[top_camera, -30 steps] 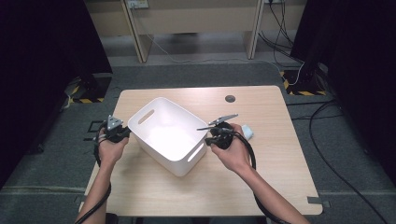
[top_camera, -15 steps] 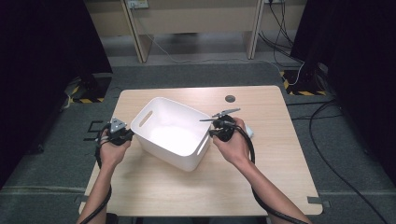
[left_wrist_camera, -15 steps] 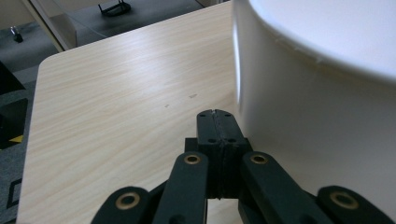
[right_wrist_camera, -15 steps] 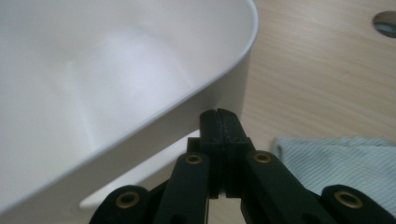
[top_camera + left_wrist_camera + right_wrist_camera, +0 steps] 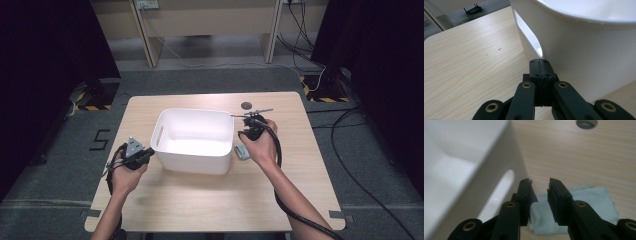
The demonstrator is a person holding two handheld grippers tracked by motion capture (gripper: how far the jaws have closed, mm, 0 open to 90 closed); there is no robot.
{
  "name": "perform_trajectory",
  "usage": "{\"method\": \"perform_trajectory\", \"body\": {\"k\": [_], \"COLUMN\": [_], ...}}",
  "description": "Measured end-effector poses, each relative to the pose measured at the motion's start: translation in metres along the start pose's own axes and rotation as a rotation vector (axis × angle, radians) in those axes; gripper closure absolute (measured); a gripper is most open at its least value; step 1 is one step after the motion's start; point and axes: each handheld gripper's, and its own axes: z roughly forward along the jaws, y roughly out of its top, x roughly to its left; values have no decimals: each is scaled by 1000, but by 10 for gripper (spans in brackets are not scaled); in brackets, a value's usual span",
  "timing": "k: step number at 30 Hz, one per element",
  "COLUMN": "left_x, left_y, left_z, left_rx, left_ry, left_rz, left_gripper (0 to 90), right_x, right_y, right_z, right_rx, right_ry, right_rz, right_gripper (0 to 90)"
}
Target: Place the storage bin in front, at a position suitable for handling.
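Observation:
A white plastic bin (image 5: 195, 140) with handle slots stands in the middle of the wooden table (image 5: 300, 170). My left gripper (image 5: 147, 152) is at the bin's left wall, and in the left gripper view it (image 5: 541, 65) is shut with nothing between the pads, its tips just short of the bin's wall (image 5: 584, 52) beside the handle slot. My right gripper (image 5: 245, 132) hovers at the bin's right side. Its jaws have just been opening, and in the right gripper view it (image 5: 539, 185) stands open with nothing between them, above a light blue cloth (image 5: 594, 202).
The cloth (image 5: 241, 151) lies on the table against the bin's right wall (image 5: 461, 157). A round cable hole (image 5: 246, 105) sits near the table's far edge. Bare tabletop stretches in front of the bin and to its right.
The bin has turned from a diagonal to square with the table and shifted right and away. Both hands moved with it. The right jaws have parted.

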Motion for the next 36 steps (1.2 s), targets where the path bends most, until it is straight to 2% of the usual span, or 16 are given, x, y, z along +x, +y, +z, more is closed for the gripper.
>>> {"method": "perform_trajectory", "body": {"k": [1, 2, 3, 4, 5, 6, 7, 10, 11, 12, 16, 27, 29, 36], "left_x": [0, -2, -3, -8, -8, -12, -12, -17, -17, -18, -22, -25, -27, -28], "left_y": [0, 0, 0, 1, 1, 1, 1, 2, 2, 2, 4, 8, 9, 10], "left_z": [0, 0, -1, -2, -2, -2, -2, 0, 0, 0, 0, 3, 4, 5], "left_rx": [0, -2, 1, 4, 4, 1, 1, 5, 5, 6, 8, 17, 17, 18], "left_ry": [0, 2, 3, -3, -3, -15, -15, -4, -4, -5, -8, -8, -9, -13], "left_rz": [0, 2, 5, 16, 16, 23, 23, 38, 38, 37, 42, 47, 51, 57], "left_gripper": [897, 896, 896, 896, 895, 895, 894, 894, 894, 894, 893, 886, 886, 881], "right_x": [0, -14, -14, -30, -30, -45, -45, -67, -67, -74, -80, -81, -80, -78], "right_y": [0, -3, -3, -6, -6, -11, -11, -22, -22, -27, -33, -34, -34, -34], "right_z": [0, 3, 3, 5, 5, 8, 8, 16, 16, 19, 27, 47, 50, 57], "right_rx": [0, 24, 24, 41, 41, 66, 66, 110, 110, 120, 136, 148, 149, 142], "right_ry": [0, -35, -35, -73, -73, -99, -99, -143, -143, -142, -139, -149, -156, -188], "right_rz": [0, 50, 50, 120, 120, 169, 169, 228, 228, 244, 262, 271, 285, 244], "right_gripper": [709, 679, 679, 644, 644, 613, 613, 586, 586, 570, 541, 443, 432, 410]}}
